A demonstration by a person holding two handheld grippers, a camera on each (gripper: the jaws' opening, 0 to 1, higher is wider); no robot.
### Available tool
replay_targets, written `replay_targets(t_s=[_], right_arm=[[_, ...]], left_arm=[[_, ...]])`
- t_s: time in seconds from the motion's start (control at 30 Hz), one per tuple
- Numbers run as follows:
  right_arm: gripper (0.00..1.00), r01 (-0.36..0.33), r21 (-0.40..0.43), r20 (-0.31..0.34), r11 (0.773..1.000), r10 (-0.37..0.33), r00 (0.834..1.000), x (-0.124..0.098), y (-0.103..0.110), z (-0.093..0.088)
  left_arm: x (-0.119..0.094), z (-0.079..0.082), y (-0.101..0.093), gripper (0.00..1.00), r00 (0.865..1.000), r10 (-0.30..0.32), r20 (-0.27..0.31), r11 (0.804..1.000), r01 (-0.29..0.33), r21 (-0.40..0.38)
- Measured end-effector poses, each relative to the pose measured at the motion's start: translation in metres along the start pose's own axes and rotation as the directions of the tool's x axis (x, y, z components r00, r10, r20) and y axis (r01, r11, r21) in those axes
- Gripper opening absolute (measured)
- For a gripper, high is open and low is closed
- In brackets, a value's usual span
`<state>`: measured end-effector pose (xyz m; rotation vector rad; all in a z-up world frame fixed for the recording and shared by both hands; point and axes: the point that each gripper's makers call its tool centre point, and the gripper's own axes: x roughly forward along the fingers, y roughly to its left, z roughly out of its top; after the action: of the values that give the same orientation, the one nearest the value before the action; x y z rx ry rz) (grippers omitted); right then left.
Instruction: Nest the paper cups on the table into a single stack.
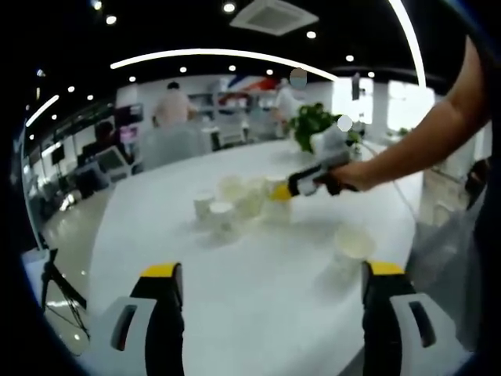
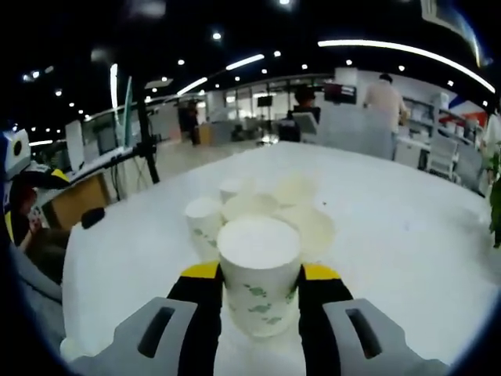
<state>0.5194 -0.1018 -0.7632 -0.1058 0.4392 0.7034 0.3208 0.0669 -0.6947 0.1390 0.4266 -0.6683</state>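
Right gripper view: the right tool (image 2: 260, 294) is clenched on an upright white paper cup (image 2: 259, 270) with green print, one yellow-tipped jaw pressed to each side of its wall. The cup stands on the white table (image 2: 391, 235). Directly beyond it sits a cluster of other cups (image 2: 266, 207), some upright, some apparently lying with their mouths toward the camera; their exact count cannot be told.

Left gripper view: the left tool (image 1: 270, 274) is released, its two jaws wide apart above bare table surface (image 1: 258, 298) and touching nothing. A single cup (image 1: 354, 243) stands apart, near the tool's right-hand jaw. Farther along the table, the group of cups (image 1: 231, 204) is seen from the other side, and the right tool (image 1: 280, 190) reaches into it from the right, held by a person's hand (image 1: 348, 176). A potted green plant (image 1: 313, 121) stands at the table's far end. People stand in the background.
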Motion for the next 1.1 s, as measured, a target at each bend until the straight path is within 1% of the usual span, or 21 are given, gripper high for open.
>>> replay_targets(t_s=[0.27,0.5,0.6,0.93,1.1], right_arm=[[0.34,0.005,-0.017,0.014,1.0,-0.005,1.0,-0.005,-0.001,0.015],[0.34,0.016,-0.013,0.014,1.0,-0.016,1.0,-0.01,-0.005,0.024],[0.34,0.018,-0.008,0.023,1.0,-0.018,1.0,-0.013,-0.005,0.031],[0.34,0.017,-0.018,0.037,1.0,-0.016,0.999,-0.019,-0.006,0.044],[0.34,0.018,-0.032,0.047,0.999,-0.016,0.999,-0.024,-0.004,0.057]], left_arm=[[0.001,0.003,0.0,0.94,1.0,-0.001,0.004,1.0,0.001,0.0],[0.001,0.005,0.0,0.95,1.0,-0.002,0.01,1.0,0.002,0.004],[0.002,0.005,0.002,0.96,1.0,-0.002,0.012,1.0,0.002,0.002],[0.005,0.007,-0.001,0.96,1.0,-0.017,0.027,1.0,0.017,-0.001],[0.005,0.009,-0.001,0.96,0.999,-0.02,0.035,1.0,0.021,-0.01]])
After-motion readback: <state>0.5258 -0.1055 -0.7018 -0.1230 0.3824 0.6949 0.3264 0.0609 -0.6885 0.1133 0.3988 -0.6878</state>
